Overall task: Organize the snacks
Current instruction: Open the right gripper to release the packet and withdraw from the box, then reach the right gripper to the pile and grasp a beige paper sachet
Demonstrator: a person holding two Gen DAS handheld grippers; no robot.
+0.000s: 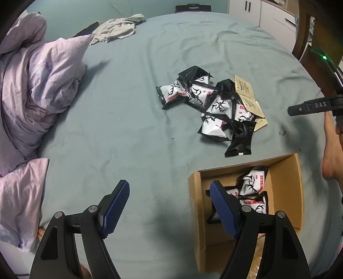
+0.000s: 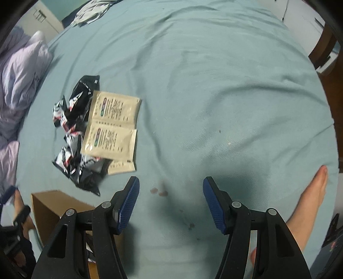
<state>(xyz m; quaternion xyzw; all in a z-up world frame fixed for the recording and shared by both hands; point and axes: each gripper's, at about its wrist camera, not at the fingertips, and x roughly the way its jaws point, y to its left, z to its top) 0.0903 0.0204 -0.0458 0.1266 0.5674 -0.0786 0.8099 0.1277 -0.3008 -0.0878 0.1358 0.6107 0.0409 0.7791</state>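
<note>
A pile of black-and-white snack packets (image 1: 211,103) lies on the teal bed sheet, with tan sachets (image 1: 248,96) at its right side. The pile (image 2: 72,137) and the sachets (image 2: 113,126) also show in the right wrist view at the left. An open cardboard box (image 1: 285,188) near me holds a few of the same packets (image 1: 253,182). My left gripper (image 1: 169,206) is open and empty, its right finger over the box's left part. My right gripper (image 2: 170,201) is open and empty above bare sheet, right of the pile and of the box (image 2: 49,206).
A crumpled lilac duvet (image 1: 36,90) fills the left side. A grey garment (image 1: 120,28) lies at the far end of the bed. A bare foot (image 1: 332,154) rests right of the box, and a foot (image 2: 310,197) shows in the right wrist view. White cabinets (image 1: 268,15) stand beyond the bed.
</note>
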